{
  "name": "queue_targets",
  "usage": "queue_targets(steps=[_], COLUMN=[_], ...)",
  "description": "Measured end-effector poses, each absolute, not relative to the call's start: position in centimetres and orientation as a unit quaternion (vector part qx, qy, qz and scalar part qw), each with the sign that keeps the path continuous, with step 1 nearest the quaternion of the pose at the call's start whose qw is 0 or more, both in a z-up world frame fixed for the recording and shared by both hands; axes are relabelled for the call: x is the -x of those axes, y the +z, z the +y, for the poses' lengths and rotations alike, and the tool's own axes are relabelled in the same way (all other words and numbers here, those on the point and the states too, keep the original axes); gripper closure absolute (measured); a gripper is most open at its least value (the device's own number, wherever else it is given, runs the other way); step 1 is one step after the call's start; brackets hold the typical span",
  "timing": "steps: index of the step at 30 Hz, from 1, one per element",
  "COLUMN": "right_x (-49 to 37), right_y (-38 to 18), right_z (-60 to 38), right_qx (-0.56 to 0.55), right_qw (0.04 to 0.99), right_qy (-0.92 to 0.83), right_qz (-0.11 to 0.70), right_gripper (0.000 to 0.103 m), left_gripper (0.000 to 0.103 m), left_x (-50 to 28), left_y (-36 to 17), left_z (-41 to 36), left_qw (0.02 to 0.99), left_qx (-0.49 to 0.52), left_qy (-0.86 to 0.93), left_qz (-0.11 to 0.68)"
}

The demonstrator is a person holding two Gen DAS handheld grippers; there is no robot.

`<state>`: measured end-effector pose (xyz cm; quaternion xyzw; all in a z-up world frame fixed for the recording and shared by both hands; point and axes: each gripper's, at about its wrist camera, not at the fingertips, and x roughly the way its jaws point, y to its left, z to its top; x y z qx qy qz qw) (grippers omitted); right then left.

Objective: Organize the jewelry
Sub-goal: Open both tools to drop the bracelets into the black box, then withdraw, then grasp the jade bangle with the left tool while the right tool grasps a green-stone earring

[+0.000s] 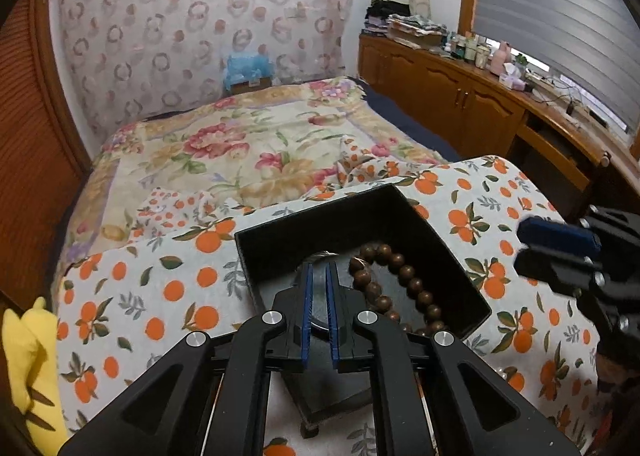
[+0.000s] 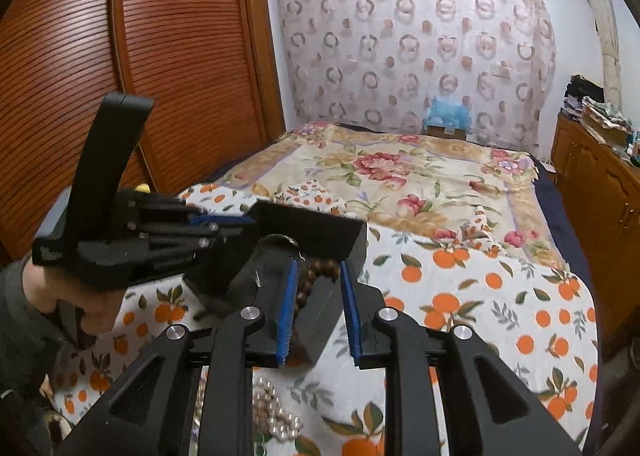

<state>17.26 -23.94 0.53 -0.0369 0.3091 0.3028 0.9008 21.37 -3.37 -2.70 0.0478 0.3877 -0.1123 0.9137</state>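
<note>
A black open jewelry box (image 1: 452,256) sits on the orange-print cloth, with a brown wooden bead bracelet (image 1: 404,276) lying inside. My left gripper (image 1: 319,268) reaches into the box, its blue pads nearly closed on a thin silvery ring-like piece (image 1: 322,255) at the tips. My right gripper (image 2: 318,268) is open and empty, just in front of the box (image 2: 320,232), with the beads (image 2: 316,272) seen between its fingers. A pearl strand (image 2: 276,412) lies on the cloth under the right gripper. The left gripper also shows in the right wrist view (image 2: 224,222).
The orange-print cloth (image 1: 160,296) covers a surface at the foot of a bed with a floral blanket (image 1: 240,144). A yellow cloth (image 1: 28,360) lies at the left edge. A wooden cabinet (image 1: 460,96) runs along the right wall, a slatted wardrobe (image 2: 120,56) on the left.
</note>
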Motion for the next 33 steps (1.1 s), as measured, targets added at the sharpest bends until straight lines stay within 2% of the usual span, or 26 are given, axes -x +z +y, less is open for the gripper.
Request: queue_targets(steps=[5, 20, 33], right_x=[-14.6, -7.6, -5.7], right_y=[-0.3, -3.8, -4.8], right_z=[-24.0, -23.5, -24.7], right_qx=[0.036, 0.032, 0.027], right_qw=[0.897, 0.889, 0.89], right_qy=[0.309, 0.301, 0.285], right_qz=[0.315, 0.344, 0.356], right_gripper=[0.079, 0.079, 0.079], left_gripper=[0.086, 0.084, 0.084], left_x=[-18.1, -6.4, -3.0], left_y=[-2.0, -4.7, -8.0], left_z=[-2.8, -0.1, -2.5], left_qw=[0.921, 0.917, 0.891], left_qx=[-0.039, -0.005, -0.015], left_qy=[-0.117, -0.126, -0.167], left_qz=[0.371, 0.379, 0.422])
